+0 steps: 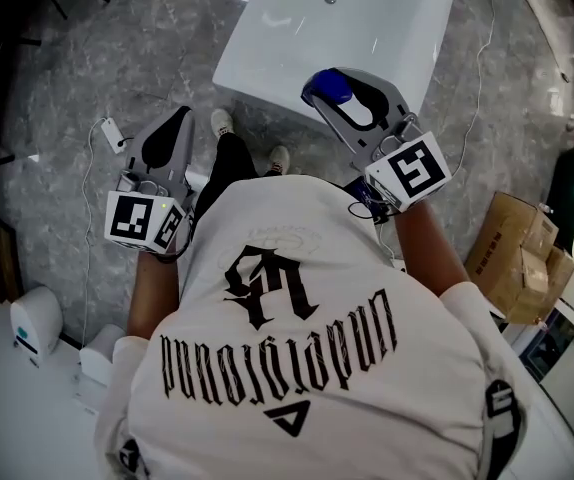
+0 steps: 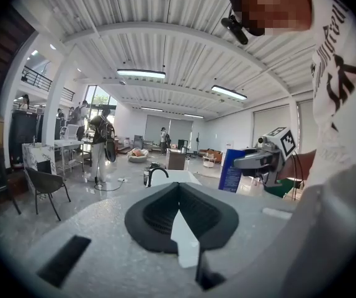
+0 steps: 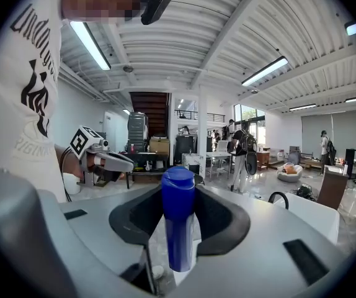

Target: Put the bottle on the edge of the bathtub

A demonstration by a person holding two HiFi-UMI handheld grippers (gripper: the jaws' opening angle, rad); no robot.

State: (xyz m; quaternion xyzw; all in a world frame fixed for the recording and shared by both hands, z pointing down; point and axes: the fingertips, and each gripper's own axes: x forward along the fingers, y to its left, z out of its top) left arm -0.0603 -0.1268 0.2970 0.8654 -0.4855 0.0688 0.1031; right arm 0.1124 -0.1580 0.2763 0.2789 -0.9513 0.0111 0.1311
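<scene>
My right gripper (image 1: 333,92) is shut on a blue bottle (image 1: 327,90), held upright over the near edge of the white bathtub (image 1: 367,23). In the right gripper view the blue bottle (image 3: 178,225) stands between the dark pads, cap upward, and the bathtub (image 3: 311,215) with its black tap lies low to the right. My left gripper (image 1: 175,126) hangs over the grey floor to the left of the tub, shut with nothing in it. In the left gripper view its jaws (image 2: 181,198) meet at the tips, the bathtub (image 2: 173,177) lies ahead, and the right gripper (image 2: 262,159) is to the right.
Cardboard boxes (image 1: 519,253) sit on the floor at the right. A white unit (image 1: 35,323) and a cable with a power strip (image 1: 114,134) lie at the left. The person's shoes (image 1: 223,123) are beside the tub's near corner. People stand far off in the hall (image 2: 100,143).
</scene>
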